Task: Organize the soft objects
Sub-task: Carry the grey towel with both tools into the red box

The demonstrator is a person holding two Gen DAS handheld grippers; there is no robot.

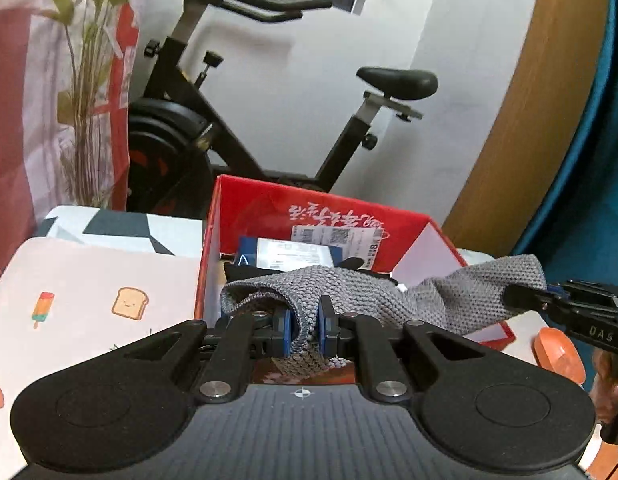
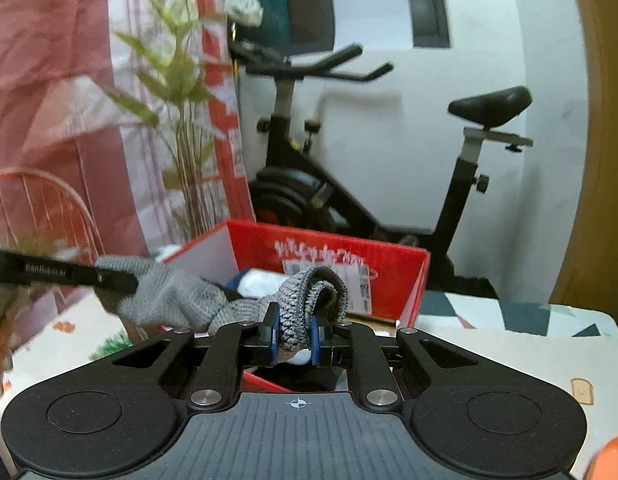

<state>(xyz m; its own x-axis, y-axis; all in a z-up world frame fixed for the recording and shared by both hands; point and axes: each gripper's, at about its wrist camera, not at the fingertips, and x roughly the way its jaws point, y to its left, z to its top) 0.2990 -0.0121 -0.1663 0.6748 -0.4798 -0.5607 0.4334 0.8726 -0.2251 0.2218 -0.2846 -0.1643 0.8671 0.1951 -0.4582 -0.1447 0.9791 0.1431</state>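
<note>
A grey knitted cloth (image 1: 389, 296) hangs stretched between my two grippers above an open red box (image 1: 269, 208). My left gripper (image 1: 307, 330) is shut on one end of the cloth, which bunches between its blue pads. The right gripper (image 1: 521, 300) enters that view from the right, clamped on the cloth's other end. In the right wrist view, my right gripper (image 2: 293, 336) is shut on a rolled fold of the grey cloth (image 2: 305, 300), and the left gripper (image 2: 117, 280) grips it at the left. The red box (image 2: 329, 248) lies just beyond.
The box holds a blue-and-white packet (image 1: 289, 256) and dark items. It stands on a table with a patterned cover (image 1: 89, 300). An orange object (image 1: 559, 354) lies at the right. An exercise bike (image 1: 237, 120), a plant (image 1: 85, 80) and a pink curtain stand behind.
</note>
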